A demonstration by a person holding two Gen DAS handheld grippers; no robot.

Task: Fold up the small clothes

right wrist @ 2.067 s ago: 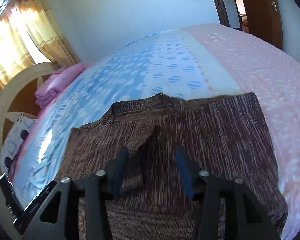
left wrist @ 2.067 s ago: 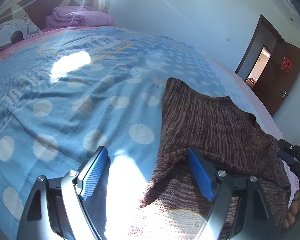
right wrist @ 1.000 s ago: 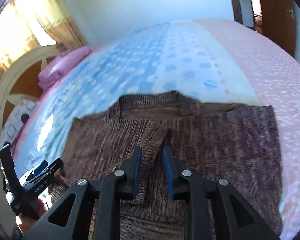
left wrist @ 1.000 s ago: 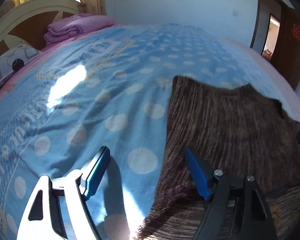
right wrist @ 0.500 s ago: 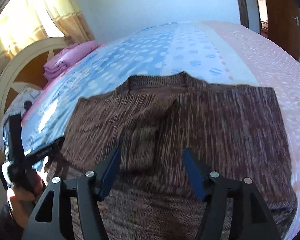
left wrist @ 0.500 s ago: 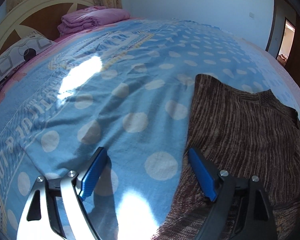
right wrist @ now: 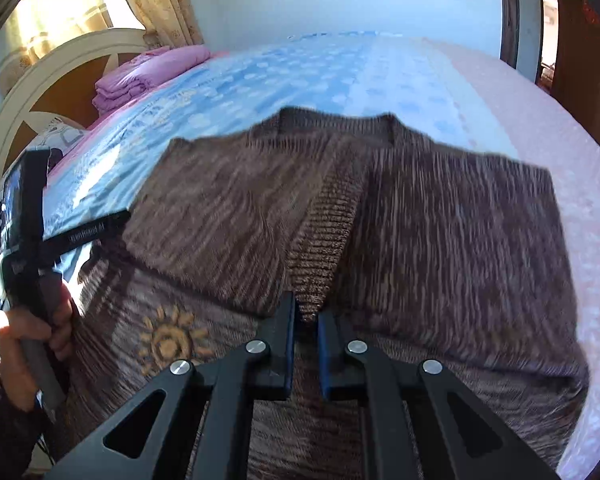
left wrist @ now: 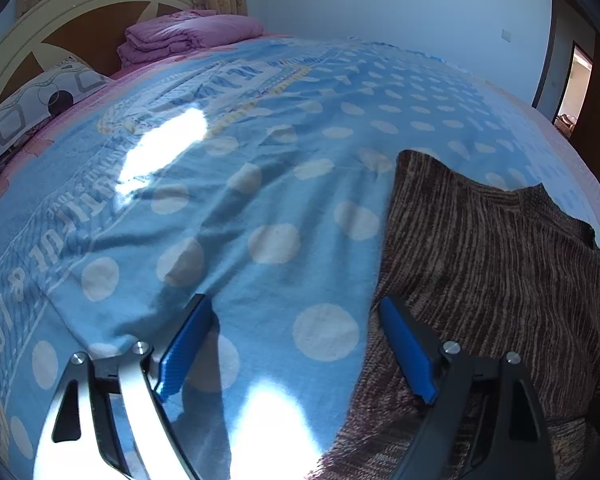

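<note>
Right gripper (right wrist: 306,322) has just snapped nearly shut — pinching the folded sleeve's tip on the brown sweater (right wrist: 440,220) — while the left gripper (left wrist: 296,316) gapes wide, empty, straddling the sweater's edge on the blue blanket (left wrist: 260,184).

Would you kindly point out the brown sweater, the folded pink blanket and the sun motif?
brown sweater (right wrist: 460,232), right wrist view, folded right panel.
folded pink blanket (left wrist: 192,34), left wrist view, top fold.
sun motif (right wrist: 168,340), right wrist view, its centre.
</note>
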